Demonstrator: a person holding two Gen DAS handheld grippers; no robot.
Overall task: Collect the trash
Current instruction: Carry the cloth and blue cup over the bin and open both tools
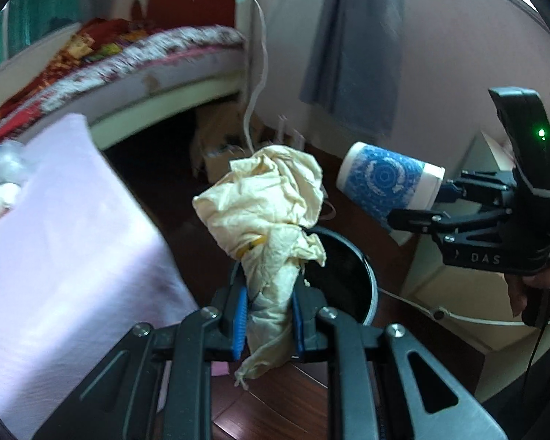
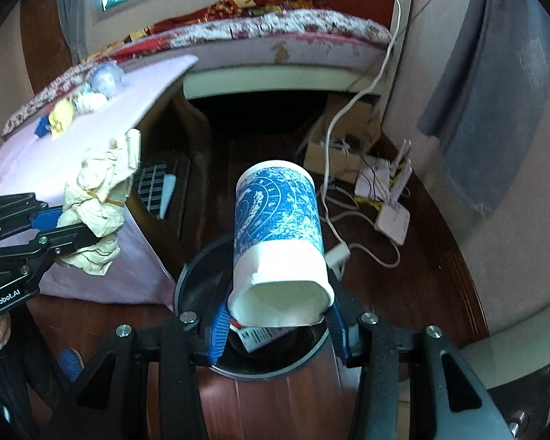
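Observation:
My left gripper [image 1: 269, 317] is shut on a crumpled cream paper wad [image 1: 264, 201], which sticks up over the near rim of a round black trash bin [image 1: 348, 267] on the floor. In the right wrist view the same wad [image 2: 99, 198] and left gripper [image 2: 75, 227] sit at the left. My right gripper [image 2: 278, 324] is shut on the open end of a blue-and-white paper cup [image 2: 278, 227], squashing its rim, directly above the bin [image 2: 198, 275]. A printed packet [image 2: 256, 337] lies inside the bin. From the left wrist view the cup [image 1: 388, 183] and right gripper [image 1: 412, 207] hang right of the bin.
A table under a pink cloth [image 2: 91, 128] stands left of the bin, with a crushed plastic bottle [image 2: 106, 77] and small scraps [image 2: 62, 117] on it. Behind lie a bed [image 2: 275, 33], cardboard box, router [image 2: 392, 201] and white cables [image 2: 366, 84] on the wooden floor.

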